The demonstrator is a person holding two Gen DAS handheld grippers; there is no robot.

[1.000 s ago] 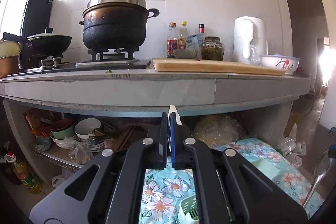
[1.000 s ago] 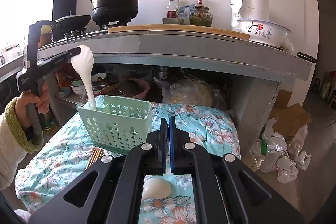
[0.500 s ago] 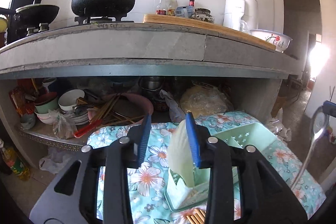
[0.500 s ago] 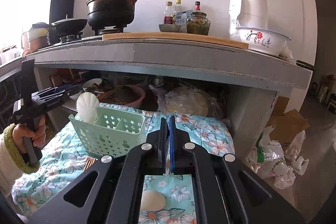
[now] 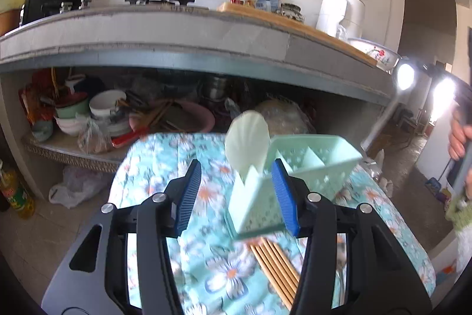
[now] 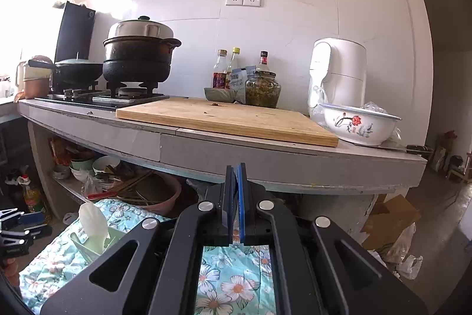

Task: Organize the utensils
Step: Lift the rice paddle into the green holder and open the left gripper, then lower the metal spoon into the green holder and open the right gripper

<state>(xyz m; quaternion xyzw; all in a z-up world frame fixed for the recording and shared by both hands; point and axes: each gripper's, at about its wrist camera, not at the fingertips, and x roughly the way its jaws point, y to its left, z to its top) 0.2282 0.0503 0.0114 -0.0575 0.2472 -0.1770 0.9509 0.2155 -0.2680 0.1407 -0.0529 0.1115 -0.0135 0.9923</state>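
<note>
Left gripper (image 5: 236, 194) just spread, empty; right gripper (image 6: 235, 202) pressed together, grip contents unclear; chopsticks (image 5: 275, 270) partly hidden.

A pale spoon (image 5: 247, 142) with a shell-shaped bowl stands bowl-up in the end compartment of a mint-green perforated basket (image 5: 309, 164), which sits on a flowered cloth and is split by dividers. A bundle of wooden chopsticks (image 5: 275, 267) lies flat on the cloth just in front of the basket. A metal spoon (image 5: 383, 120), blurred, is raised beside the basket's far end.
</note>
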